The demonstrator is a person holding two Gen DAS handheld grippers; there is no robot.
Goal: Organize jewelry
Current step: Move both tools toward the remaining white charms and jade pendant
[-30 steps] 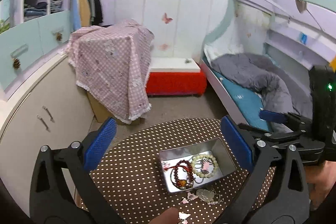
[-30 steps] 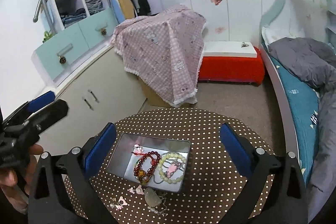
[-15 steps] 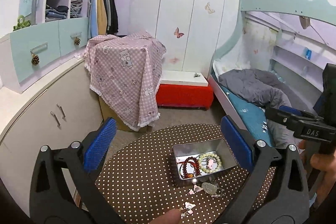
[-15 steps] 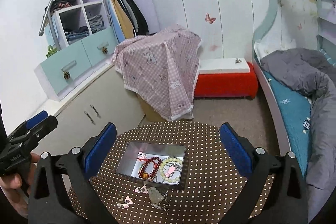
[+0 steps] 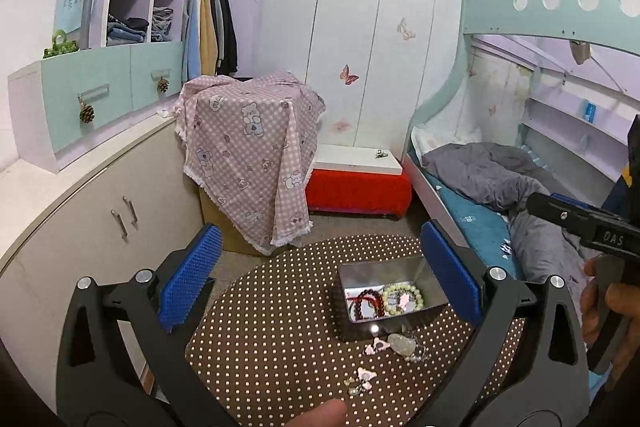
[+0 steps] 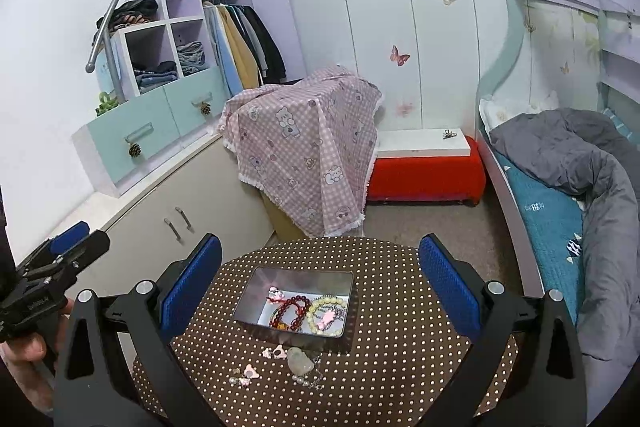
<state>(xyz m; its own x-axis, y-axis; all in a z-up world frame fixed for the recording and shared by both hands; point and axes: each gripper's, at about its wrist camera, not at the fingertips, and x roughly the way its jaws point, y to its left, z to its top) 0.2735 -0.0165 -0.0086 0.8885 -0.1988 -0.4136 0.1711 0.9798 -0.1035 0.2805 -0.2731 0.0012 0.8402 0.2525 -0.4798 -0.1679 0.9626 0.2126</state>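
A silver metal tin (image 5: 434,283) (image 6: 250,297) sits on a round brown polka-dot table (image 5: 280,327) (image 6: 400,327). It holds a dark red bead bracelet (image 5: 366,303) (image 6: 294,309) and a pale green bead bracelet (image 5: 402,297) (image 6: 326,309). In front of the tin lie a clear pendant on a chain (image 5: 402,343) (image 6: 300,363) and small pink pieces (image 5: 366,375) (image 6: 248,373). My left gripper (image 5: 316,279) is open and empty, high above the table. My right gripper (image 6: 320,279) is open and empty too, also raised. Each gripper shows at the edge of the other's view.
A box draped in pink checked cloth (image 5: 248,147) (image 6: 308,147) stands behind the table. A red bench (image 5: 358,187) (image 6: 424,175) is by the wall. A bunk bed with grey bedding (image 5: 480,171) (image 6: 572,155) is on the right, cabinets (image 5: 100,219) (image 6: 168,211) on the left.
Both grippers have risen and drawn back from the table, so the tin and jewelry look smaller and lower in view. Both stayed open and empty.
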